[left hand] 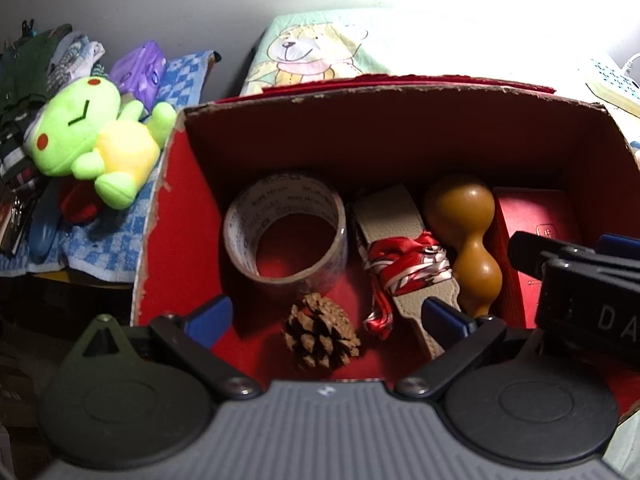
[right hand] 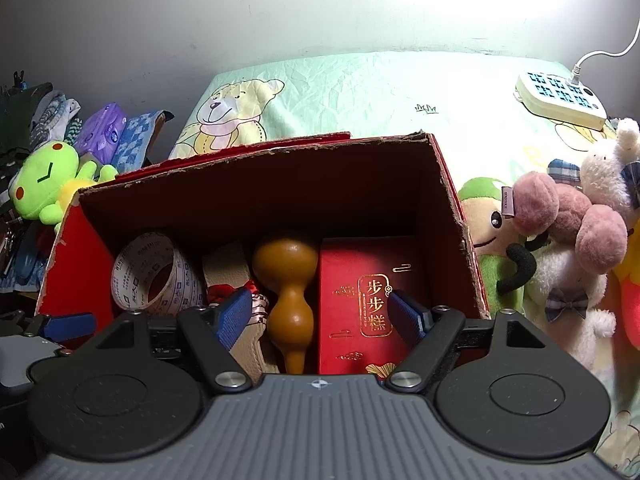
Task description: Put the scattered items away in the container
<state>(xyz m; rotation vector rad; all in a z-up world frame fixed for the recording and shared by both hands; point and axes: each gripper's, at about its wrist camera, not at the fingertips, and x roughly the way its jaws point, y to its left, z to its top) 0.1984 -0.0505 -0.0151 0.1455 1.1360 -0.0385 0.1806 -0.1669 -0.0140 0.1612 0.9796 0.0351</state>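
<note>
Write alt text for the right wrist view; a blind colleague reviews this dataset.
The open right gripper hovers over a red cardboard box holding a tape roll, a brown gourd and a small red box. Plush toys lie beside it on a bear-print sheet.

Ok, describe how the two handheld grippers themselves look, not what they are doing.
Both match: a ribbed grey body, two round black discs, and black linkage arms with silver pivot bolts carrying blue ribbed pads. Left gripper; right gripper. The left wrist view shows white letters "DA" on the right gripper's black side. No sleeves or cables show.
</note>
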